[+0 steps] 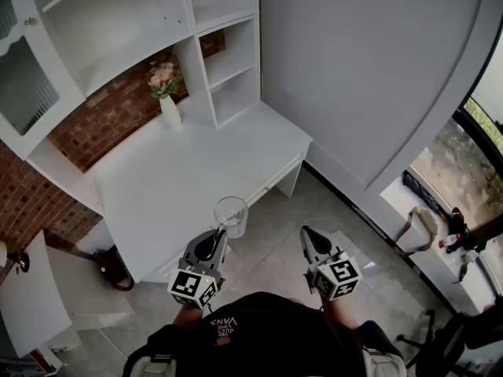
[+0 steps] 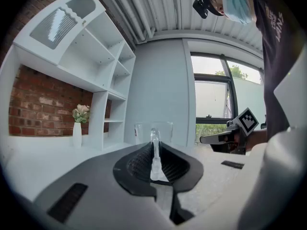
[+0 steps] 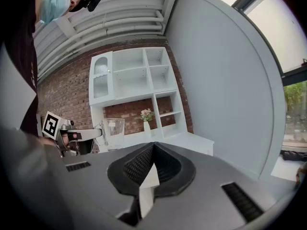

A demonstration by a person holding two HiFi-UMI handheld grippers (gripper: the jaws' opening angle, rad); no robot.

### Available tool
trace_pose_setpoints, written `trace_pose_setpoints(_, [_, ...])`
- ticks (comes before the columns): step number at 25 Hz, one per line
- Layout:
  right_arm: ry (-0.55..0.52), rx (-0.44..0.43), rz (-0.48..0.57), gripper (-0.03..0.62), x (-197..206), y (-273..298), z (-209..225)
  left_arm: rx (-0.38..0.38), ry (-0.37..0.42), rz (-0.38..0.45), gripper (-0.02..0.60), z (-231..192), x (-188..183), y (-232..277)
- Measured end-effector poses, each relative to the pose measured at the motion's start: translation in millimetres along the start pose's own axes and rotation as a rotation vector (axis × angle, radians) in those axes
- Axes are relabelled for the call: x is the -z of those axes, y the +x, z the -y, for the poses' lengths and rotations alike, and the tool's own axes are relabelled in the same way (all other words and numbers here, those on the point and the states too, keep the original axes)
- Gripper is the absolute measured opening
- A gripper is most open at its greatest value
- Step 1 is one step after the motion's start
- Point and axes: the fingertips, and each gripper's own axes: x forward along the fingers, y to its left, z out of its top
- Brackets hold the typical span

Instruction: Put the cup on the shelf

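Left gripper (image 1: 221, 236) clamped on glass cup (image 1: 231, 214), just off desk's (image 1: 181, 179) near edge. Right gripper (image 1: 309, 234) closed, empty. Shelf (image 1: 229, 67) far; placement not yet done.

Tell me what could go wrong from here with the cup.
1. The left hand-held gripper pinches the clear glass cup by one thin wall only; it may slip or swivel in the jaws.
2. The flower vase stands on the desk beside the shelf openings; a wide swing could knock it.
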Motion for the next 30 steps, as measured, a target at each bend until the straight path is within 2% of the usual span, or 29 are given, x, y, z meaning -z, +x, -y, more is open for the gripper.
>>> trace_pose_setpoints(6, [0.032,-0.012,0.032,0.000,-9.8,27.1,14.1,-0.010,-0.009,-0.005,0.025,-17.7,0.5,26.5])
trace_pose_setpoints(12, [0.005,-0.049,0.028,0.000,-23.8,42.8,59.8,-0.049,-0.012,-0.008,0.025,-11.6,-2.3,77.7])
trace_pose_setpoints(18, [-0.029,-0.154,-0.015,0.000,-40.5,60.7,121.5,-0.163,-0.028,0.022,0.025,2.9,-14.1,142.2])
trace_pose_setpoints(23, [-0.059,-0.229,-0.027,0.000,-52.8,76.5,176.0,-0.250,-0.075,0.081,0.025,17.8,-21.4,193.4])
trace_pose_setpoints(30, [-0.089,-0.314,-0.014,0.000,-71.7,97.1,230.2,-0.333,-0.054,0.094,0.025,29.5,-21.8,242.7])
